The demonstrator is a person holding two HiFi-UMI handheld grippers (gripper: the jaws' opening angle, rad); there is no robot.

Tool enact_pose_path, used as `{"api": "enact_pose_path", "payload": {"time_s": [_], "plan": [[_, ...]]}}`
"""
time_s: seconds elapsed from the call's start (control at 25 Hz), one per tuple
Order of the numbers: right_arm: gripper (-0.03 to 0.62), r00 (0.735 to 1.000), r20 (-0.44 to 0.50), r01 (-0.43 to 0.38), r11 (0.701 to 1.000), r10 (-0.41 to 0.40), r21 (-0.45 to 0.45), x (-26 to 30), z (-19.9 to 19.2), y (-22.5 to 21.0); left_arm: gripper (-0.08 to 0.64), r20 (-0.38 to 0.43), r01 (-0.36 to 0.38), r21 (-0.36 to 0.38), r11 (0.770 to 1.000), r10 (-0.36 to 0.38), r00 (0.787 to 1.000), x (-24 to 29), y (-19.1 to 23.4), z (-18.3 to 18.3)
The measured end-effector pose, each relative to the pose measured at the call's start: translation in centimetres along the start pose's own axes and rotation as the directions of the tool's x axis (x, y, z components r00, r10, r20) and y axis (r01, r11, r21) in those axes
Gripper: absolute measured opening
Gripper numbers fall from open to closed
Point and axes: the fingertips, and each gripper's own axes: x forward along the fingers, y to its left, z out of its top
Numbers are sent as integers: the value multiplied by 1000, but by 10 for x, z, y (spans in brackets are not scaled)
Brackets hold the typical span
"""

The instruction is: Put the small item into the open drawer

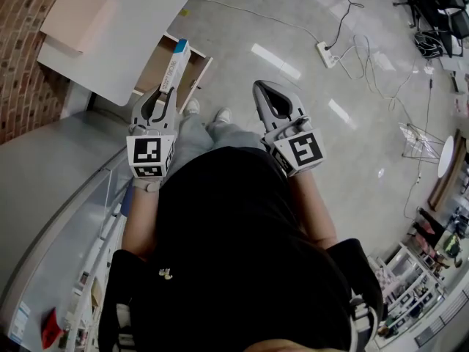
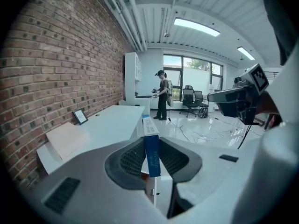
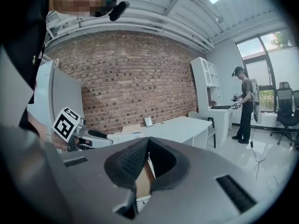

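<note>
Currently mid-carry. Left gripper (image 1: 165, 97) has its jaws clenched on the small item, a slim blue-and-white box (image 2: 152, 148). It is gripped by the near end, and the rest runs out past the jaw tips. In the head view the box lines up over the open drawer (image 1: 152, 70), which is pulled out from under the white worktop (image 1: 124, 28). How high it sits above the drawer I cannot tell. Right gripper (image 3: 147, 143) has its jaws pressed together at the tips with nothing between them, and it is held over the floor, apart from the drawer.

Judgement: the step in hand is lowering the box in.
- Hold the clamp firm and come down over the drawer's bare middle, clear of the front panel and the worktop edge above.
- Tip the box toward flat so it lies rather than topples.
- Release only when low — near the drawer bottom.
</note>
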Motion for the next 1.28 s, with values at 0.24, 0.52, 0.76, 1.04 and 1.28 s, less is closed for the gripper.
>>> {"api": "enact_pose_path", "payload": {"time_s": [0.24, 0.52, 0.76, 1.04, 1.28], "plan": [[11, 998, -27, 55, 998, -55, 19, 13, -3, -4, 91, -118, 54, 2, 999, -54, 992, 38, 13, -38], [11, 988, -68, 142, 989, -139, 39, 24, -13, -8, 91, -278, 134, 49, 990, -115, 954, 80, 27, -101], [11, 974, -118, 200, 979, -194, 45, 25, -14, -12, 91, -397, 183, 92, 979, -133, 908, 107, 36, -140], [11, 955, -182, 248, 967, -235, 52, 33, -45, -10, 91, -516, 252, 117, 961, -158, 842, 145, 38, -210], [12, 940, -229, 275, 959, -253, 68, 32, -55, -11, 92, -621, 282, 130, 951, -143, 771, 169, 44, -257]]}}
